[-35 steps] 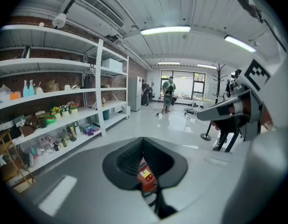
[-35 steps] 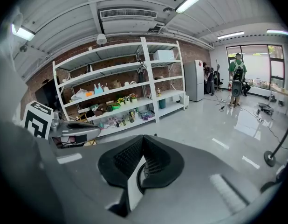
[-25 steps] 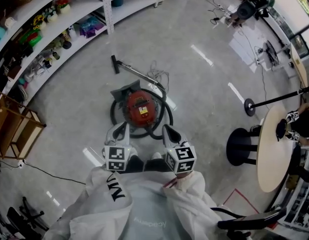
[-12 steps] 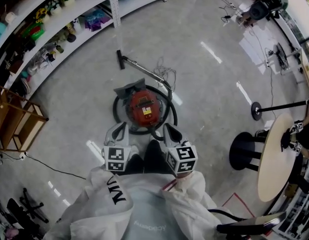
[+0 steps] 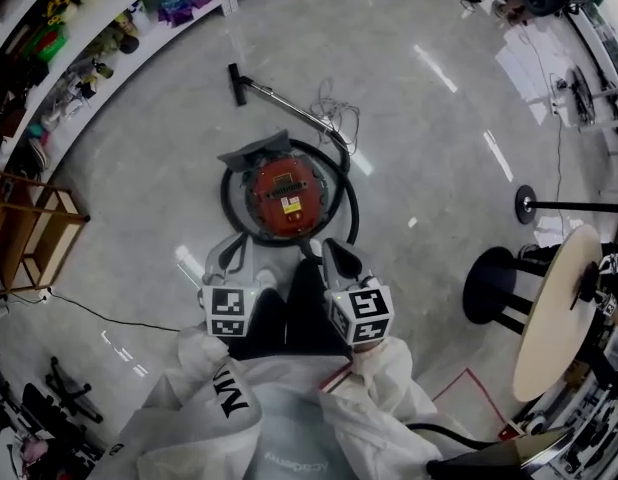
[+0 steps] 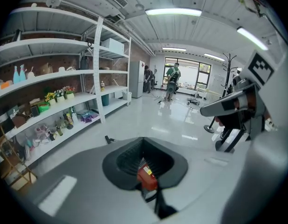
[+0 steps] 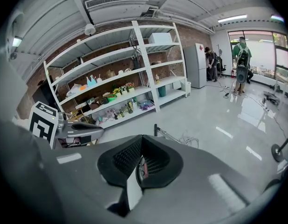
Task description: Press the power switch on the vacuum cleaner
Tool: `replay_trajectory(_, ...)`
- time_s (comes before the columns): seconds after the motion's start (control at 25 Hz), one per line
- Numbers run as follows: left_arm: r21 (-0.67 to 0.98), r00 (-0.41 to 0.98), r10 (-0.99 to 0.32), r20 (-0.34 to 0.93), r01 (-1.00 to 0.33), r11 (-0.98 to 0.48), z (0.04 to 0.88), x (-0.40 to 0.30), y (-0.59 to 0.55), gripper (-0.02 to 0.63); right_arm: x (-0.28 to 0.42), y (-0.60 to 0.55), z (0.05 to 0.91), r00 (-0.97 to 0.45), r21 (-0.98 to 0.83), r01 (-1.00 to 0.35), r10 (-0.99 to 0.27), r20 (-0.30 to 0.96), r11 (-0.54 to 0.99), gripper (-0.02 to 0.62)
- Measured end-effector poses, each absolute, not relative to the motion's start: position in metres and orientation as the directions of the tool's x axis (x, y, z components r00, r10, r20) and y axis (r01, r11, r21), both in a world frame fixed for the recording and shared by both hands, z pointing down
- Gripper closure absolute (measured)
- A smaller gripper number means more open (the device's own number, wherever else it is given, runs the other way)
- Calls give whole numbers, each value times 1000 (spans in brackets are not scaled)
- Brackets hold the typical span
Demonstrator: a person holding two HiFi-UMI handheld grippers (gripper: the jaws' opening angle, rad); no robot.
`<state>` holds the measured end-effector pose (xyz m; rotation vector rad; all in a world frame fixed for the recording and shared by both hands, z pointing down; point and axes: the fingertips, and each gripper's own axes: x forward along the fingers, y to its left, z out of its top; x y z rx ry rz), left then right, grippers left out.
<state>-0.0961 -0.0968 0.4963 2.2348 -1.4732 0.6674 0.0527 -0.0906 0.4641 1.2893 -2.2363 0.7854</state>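
The round red vacuum cleaner (image 5: pixel 282 196) stands on the grey floor with its black hose (image 5: pixel 346 198) looped around it. Its wand and floor head (image 5: pixel 237 75) lie beyond it. No switch can be made out on its top. My left gripper (image 5: pixel 235 248) and right gripper (image 5: pixel 329 250) hang side by side just short of the vacuum, above its near edge, both shut and holding nothing. In the left gripper view a piece of the red body (image 6: pixel 147 177) shows through the window between the closed jaws of the left gripper (image 6: pixel 144 141). The right gripper (image 7: pixel 141 138) shows a sliver of red.
Stocked shelves (image 5: pixel 84 28) run along the left wall, with a wooden rack (image 5: pixel 29 238) beside them. At the right are a black stool (image 5: pixel 491 286), a round table (image 5: pixel 555 310) and a stand base (image 5: pixel 529 205). A cable (image 5: pixel 84 309) crosses the floor at the left. People stand far off (image 6: pixel 172 80).
The vacuum has come nearer to both grippers, as the person has stepped toward it. The grippers keep their side-by-side pose, still shut.
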Motion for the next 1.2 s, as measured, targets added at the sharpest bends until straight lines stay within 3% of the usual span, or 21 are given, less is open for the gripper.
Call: replay_trajectory(1.2, 137, 298, -649, 700, -948, -288, 670, -66, -104, 606, 59, -113, 657, -475, -279, -858, -458, 752, 432, 596)
